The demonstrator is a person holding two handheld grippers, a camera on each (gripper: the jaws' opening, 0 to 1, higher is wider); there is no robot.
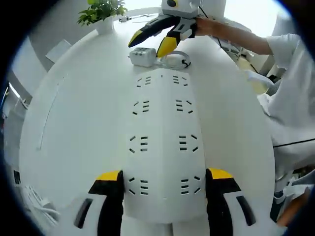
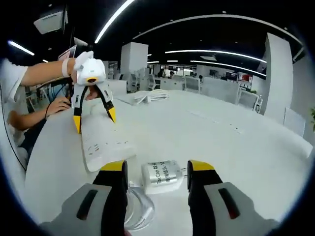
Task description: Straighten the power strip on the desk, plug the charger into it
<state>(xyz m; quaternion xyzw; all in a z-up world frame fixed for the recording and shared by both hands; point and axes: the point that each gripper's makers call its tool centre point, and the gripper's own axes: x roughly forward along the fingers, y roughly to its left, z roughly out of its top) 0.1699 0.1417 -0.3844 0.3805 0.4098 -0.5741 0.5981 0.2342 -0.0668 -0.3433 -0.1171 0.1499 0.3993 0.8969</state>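
Note:
A long white power strip (image 1: 162,128) lies on the white desk (image 1: 74,123) and runs away from me between my left gripper's (image 1: 165,174) jaws, which press its two long sides at the near end. In the right gripper view the left gripper (image 2: 94,120) straddles the far end of the strip (image 2: 103,145). The white charger (image 2: 162,177) lies between the spread jaws of my right gripper (image 2: 156,167), with a gap on its left side. The right gripper (image 1: 152,43) hangs open just above the charger (image 1: 142,56) beyond the strip's far end.
A coiled white cable (image 1: 176,60) lies beside the charger. A potted plant (image 1: 101,12) stands at the desk's far edge. A person's arm (image 1: 246,37) reaches over the desk. Another bundle of white cable (image 2: 147,96) lies farther off, and a hand (image 2: 59,105) rests at the edge.

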